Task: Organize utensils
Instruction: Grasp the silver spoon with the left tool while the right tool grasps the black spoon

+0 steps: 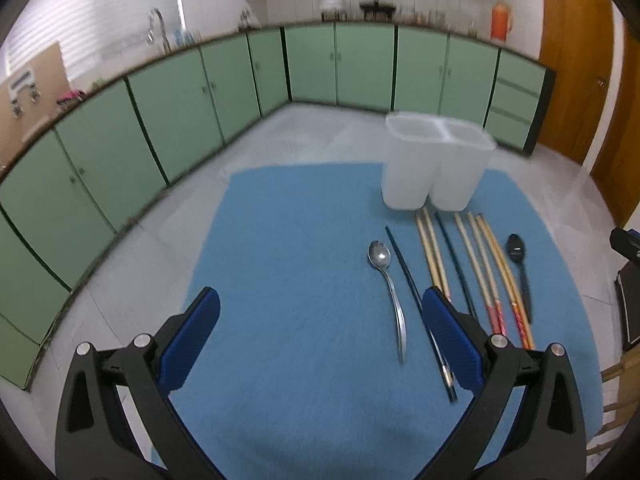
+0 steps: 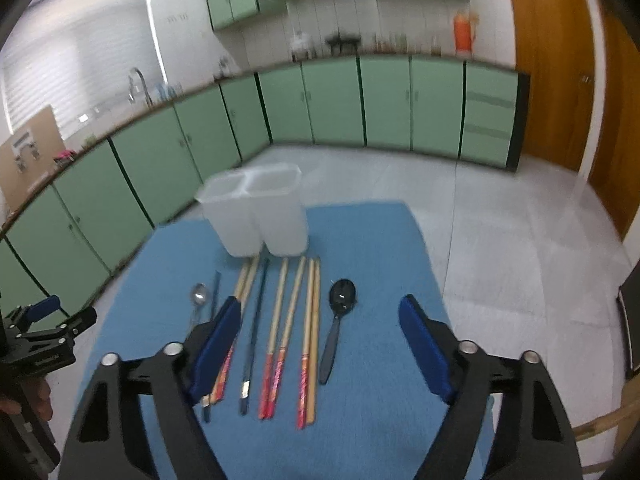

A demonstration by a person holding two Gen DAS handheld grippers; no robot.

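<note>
Hovering over the blue mat (image 2: 360, 420), I hold both grippers, left (image 1: 320, 336) and right (image 2: 320, 340), spread wide and empty; spoons and chopsticks (image 2: 280, 328) lie before the two-compartment holder (image 2: 256, 216). Tightly packed chopsticks risk a double pickup.

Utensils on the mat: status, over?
Left gripper and right gripper open, holding nothing. Spoons, chopsticks lie flat on blue mat; white holder upright, none seen inside. Nothing blocking.
</note>
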